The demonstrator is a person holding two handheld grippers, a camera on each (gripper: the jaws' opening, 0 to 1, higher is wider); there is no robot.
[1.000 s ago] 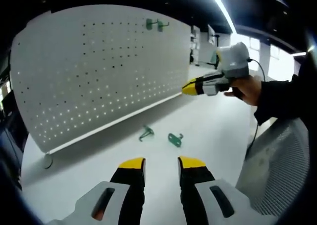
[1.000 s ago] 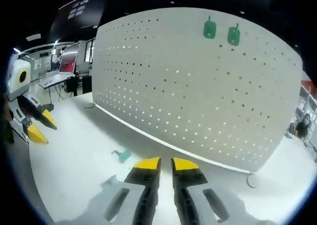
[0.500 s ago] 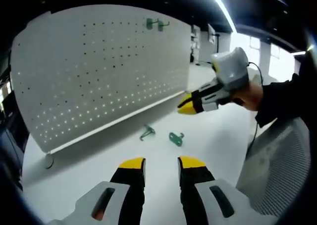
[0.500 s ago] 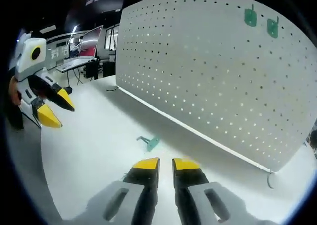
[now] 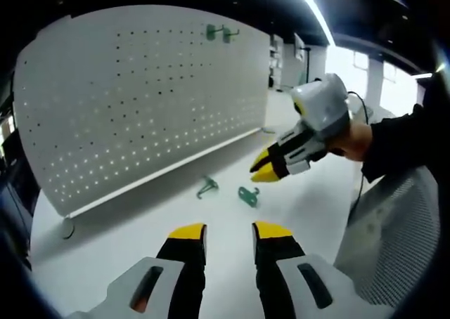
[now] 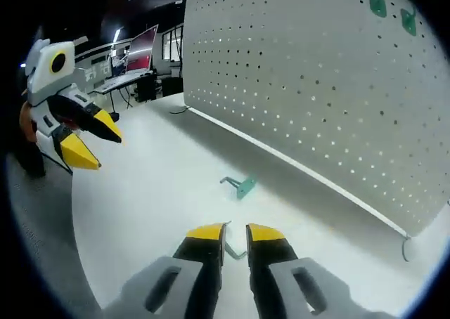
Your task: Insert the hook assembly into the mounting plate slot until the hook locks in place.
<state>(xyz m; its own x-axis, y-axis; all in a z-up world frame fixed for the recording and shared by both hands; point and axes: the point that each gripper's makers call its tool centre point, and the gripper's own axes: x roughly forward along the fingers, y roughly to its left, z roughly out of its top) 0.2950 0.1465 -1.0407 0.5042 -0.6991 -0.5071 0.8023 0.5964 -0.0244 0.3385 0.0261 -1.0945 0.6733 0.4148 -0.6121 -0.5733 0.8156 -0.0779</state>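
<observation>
- Left gripper point(image 5: 229, 232): jaws apart with a moderate gap, nothing between them, held low over the white table point(image 5: 309, 192).
- Two green hooks lie on the table ahead of the left gripper: one hook point(image 5: 207, 187) ahead and slightly left, a second hook point(image 5: 249, 196) just ahead, near the first but apart from it.
- Right gripper point(image 5: 264, 167) comes in from the right, tilted down, tips just above and beside the second hook; not touching.
- Right gripper view: jaws narrowly apart, holding nothing; a hook's wire point(image 6: 230, 249) lies just ahead of the tips, partly hidden by them.
- Pegboard point(image 5: 140, 101) stands upright beyond the hooks; two green hooks already mounted point(image 5: 219, 32) near its top edge.
</observation>
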